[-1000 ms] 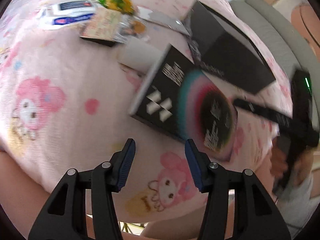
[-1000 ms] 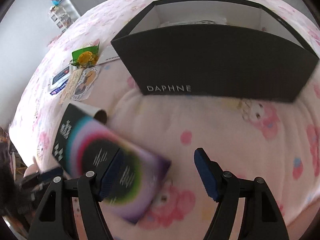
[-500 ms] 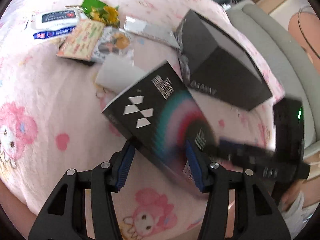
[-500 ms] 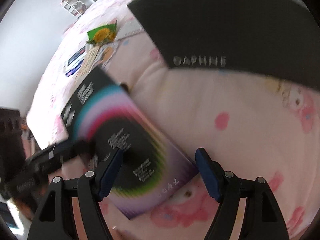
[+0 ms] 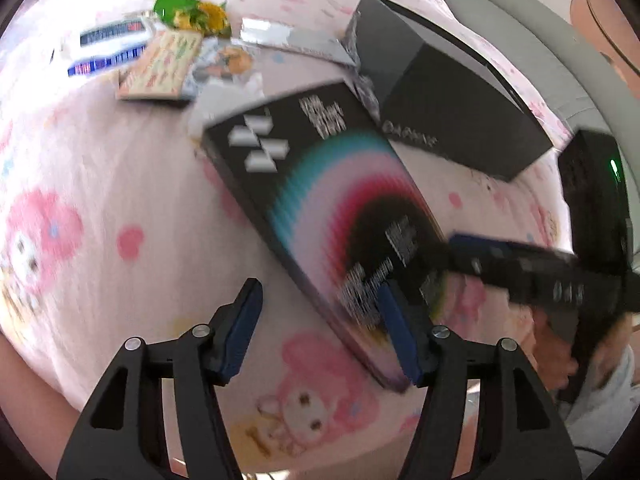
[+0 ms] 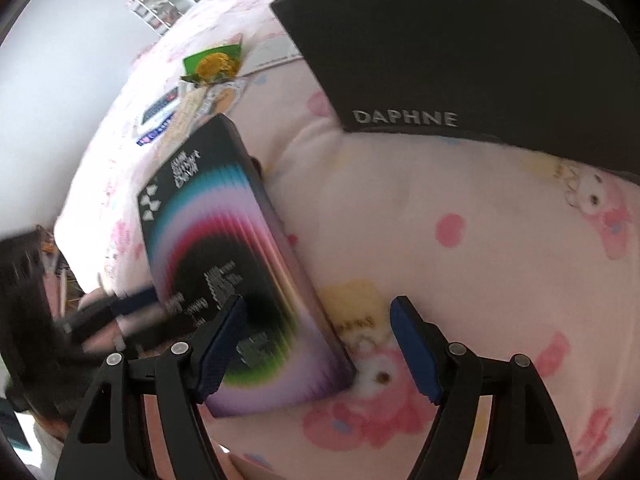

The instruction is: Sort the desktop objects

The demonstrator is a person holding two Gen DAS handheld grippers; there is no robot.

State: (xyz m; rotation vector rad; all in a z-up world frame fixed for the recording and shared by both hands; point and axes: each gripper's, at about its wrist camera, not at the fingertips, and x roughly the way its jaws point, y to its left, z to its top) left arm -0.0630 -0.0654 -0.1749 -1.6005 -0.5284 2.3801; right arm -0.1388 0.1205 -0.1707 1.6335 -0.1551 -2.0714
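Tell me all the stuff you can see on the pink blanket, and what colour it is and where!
Rainbow box: one, black with rainbow rings, middle of the blanket, tilted.
DAPHNE box: one, black, open top, behind the rainbow box.
Green packet: one, green and yellow, far side.
Wipes pack: one, white and blue, far left.
Card packet: one, pale with a cartoon, beside the wipes.
Silver sheet: one, grey, next to the DAPHNE box.
Blanket: one, pink with cartoon bunnies, under everything.
Left gripper: black with blue pads, open, near the rainbow box's low corner.
Right gripper: black with blue pads, open, at the rainbow box's near end.
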